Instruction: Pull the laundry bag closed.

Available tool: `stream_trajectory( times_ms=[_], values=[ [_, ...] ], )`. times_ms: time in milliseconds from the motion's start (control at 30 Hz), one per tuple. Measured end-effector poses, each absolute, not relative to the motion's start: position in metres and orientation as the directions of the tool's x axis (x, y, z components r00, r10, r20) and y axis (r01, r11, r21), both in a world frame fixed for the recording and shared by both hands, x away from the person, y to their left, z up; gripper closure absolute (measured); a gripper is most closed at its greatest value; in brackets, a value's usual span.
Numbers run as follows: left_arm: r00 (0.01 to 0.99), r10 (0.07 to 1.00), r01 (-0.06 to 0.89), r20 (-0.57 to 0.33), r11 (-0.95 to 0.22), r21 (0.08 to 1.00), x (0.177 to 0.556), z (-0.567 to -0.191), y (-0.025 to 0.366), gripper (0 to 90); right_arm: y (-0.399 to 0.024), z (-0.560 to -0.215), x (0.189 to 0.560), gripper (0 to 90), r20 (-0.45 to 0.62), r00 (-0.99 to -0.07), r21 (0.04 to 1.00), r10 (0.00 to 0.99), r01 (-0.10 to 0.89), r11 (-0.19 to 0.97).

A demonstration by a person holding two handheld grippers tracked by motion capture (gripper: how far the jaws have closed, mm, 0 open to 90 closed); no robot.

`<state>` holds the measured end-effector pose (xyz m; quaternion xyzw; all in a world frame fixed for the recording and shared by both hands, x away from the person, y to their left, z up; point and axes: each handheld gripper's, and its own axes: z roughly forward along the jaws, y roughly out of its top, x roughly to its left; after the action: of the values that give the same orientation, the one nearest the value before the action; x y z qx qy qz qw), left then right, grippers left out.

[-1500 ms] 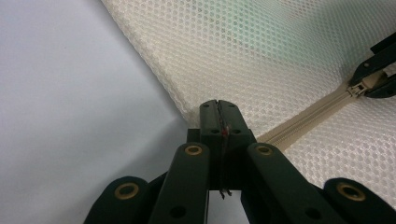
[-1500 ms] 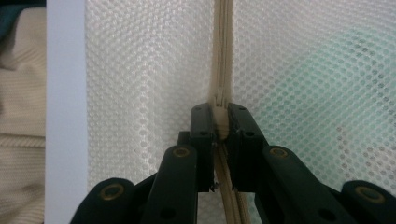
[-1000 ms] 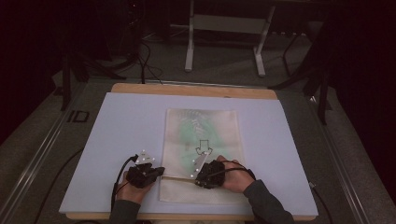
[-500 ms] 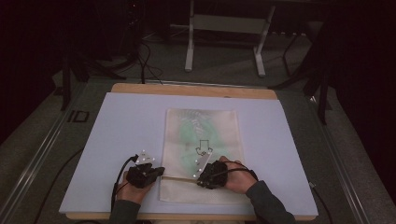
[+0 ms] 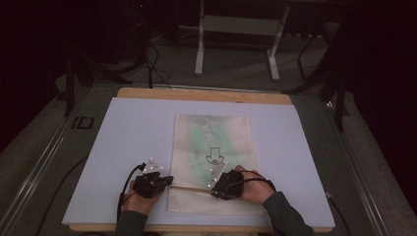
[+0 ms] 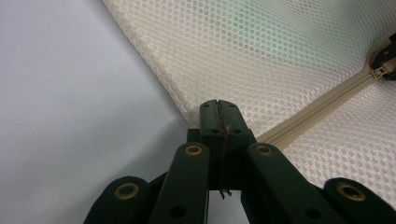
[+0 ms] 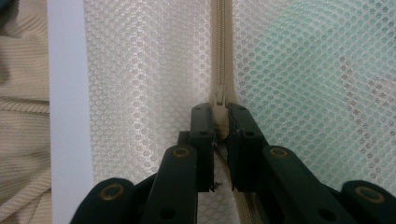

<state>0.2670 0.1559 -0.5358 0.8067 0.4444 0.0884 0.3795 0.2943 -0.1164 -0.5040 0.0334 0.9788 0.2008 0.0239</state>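
The table (image 5: 206, 94) is covered by a pale sheet (image 5: 133, 142), with a strip of bare wood left exposed along its far edge. A white metal stand (image 5: 236, 29) is positioned on the grey floor (image 5: 49, 147) beyond the table. Black cables (image 5: 152, 64) are laid across the floor near the far left. A dark label (image 5: 81, 122) is fixed just beside the table's left edge.

You have one cream mesh zip bag (image 5: 212, 162) with one beige zipper (image 7: 219, 56), lying on one white board (image 5: 128, 137) atop one wooden table (image 5: 196, 94), and two black two-jaw grippers: left (image 5: 169, 181), right (image 5: 215, 185).
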Motion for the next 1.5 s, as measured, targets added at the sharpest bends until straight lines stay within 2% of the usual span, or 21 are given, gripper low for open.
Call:
stream_trajectory(
  times_ms=[1500],
  values=[
    [0.588,0.785,0.650,-0.194,-0.316,0.692,0.267,-0.536,0.156,89.4,-0.160,-0.502,0.291,82.2,-0.033,-0.990,0.387,0.137,0.113,0.915]
  ],
)
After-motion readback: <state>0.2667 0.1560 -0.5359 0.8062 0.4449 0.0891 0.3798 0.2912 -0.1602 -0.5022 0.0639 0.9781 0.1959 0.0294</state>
